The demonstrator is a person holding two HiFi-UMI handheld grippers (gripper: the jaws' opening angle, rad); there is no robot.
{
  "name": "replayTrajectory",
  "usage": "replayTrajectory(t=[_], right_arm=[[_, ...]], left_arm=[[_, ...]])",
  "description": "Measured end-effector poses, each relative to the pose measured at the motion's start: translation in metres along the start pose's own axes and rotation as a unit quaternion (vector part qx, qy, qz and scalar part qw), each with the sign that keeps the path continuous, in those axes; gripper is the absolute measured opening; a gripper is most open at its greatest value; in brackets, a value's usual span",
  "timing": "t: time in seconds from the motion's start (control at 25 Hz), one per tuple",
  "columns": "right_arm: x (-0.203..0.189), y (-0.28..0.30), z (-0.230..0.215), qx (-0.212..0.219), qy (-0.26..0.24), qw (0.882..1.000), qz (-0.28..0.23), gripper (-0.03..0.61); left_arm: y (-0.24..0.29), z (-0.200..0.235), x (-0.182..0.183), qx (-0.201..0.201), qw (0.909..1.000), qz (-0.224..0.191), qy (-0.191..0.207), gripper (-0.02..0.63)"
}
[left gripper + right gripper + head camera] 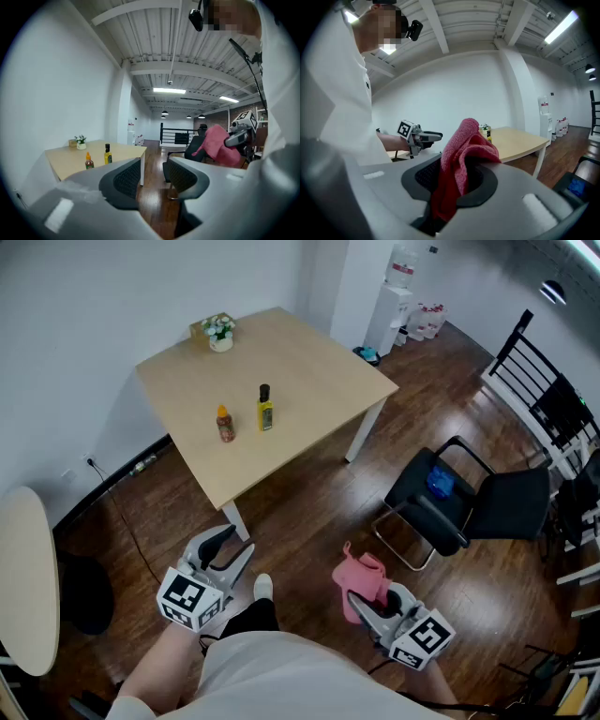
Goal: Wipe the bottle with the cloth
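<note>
A yellow bottle with a black cap (pixel 265 409) stands upright near the middle of the light wooden table (pixel 309 371); the left gripper view shows that yellow bottle (pixel 108 154) small and far off. A small orange bottle (pixel 225 424) stands just left of it. My right gripper (pixel 367 601) is shut on a pink cloth (pixel 361 579), which bunches up out of the jaws as the pink cloth (pixel 461 154) in the right gripper view. My left gripper (pixel 230 545) is open and holds nothing. Both grippers hang low over the floor, well short of the table.
A small white flower pot (pixel 220 336) sits at the table's far corner. A black chair (pixel 441 507) with a blue object on its seat stands right of the table. A round pale table (pixel 23 577) is at the far left. A water dispenser (pixel 392 306) stands at the back.
</note>
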State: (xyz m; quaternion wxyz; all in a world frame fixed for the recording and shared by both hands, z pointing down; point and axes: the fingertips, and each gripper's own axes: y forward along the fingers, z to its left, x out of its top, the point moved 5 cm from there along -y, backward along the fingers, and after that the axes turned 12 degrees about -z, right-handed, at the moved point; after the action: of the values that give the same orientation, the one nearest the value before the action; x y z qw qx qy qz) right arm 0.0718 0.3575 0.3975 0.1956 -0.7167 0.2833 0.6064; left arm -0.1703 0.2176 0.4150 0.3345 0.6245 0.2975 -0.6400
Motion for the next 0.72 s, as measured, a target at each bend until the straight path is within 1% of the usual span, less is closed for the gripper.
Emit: replayTrajectory(t=[0.2, 0.32, 0.44, 0.52, 0.56, 0.64, 0.72], right_arm=[[0.039, 0.077, -0.058, -0.011, -0.013, 1.000, -0.004, 0.078], [0.051, 0.118, -0.083, -0.009, -0.016, 1.000, -0.012, 0.078], [0.056, 0.147, -0.108, 0.006, -0.013, 1.000, 0.001, 0.078], [0.056, 0.162, -0.130, 0.017, -0.010, 1.000, 0.011, 0.078], [0.057, 0.169, -0.144, 0.022, -0.009, 1.000, 0.013, 0.078], [0.060, 0.181, -0.176, 0.034, -0.012, 0.999, 0.018, 0.078], [0.064, 0.192, -0.212, 0.047, -0.015, 0.999, 0.022, 0.078]], left_arm=[[0.079, 0.087, 0.010, 0.002, 0.9999, -0.003, 0.015, 0.195], [0.119, 0.136, 0.008, 0.012, 0.9997, 0.005, 0.021, 0.195], [0.162, 0.173, -0.001, 0.039, 0.9990, 0.013, 0.015, 0.195], [0.188, 0.193, -0.007, 0.055, 0.9983, 0.017, 0.010, 0.207], [0.202, 0.203, -0.009, 0.063, 0.9978, 0.017, 0.010, 0.210], [0.231, 0.222, -0.015, 0.083, 0.9963, 0.019, 0.009, 0.236], [0.257, 0.240, -0.028, 0.113, 0.9932, 0.029, 0.004, 0.239]])
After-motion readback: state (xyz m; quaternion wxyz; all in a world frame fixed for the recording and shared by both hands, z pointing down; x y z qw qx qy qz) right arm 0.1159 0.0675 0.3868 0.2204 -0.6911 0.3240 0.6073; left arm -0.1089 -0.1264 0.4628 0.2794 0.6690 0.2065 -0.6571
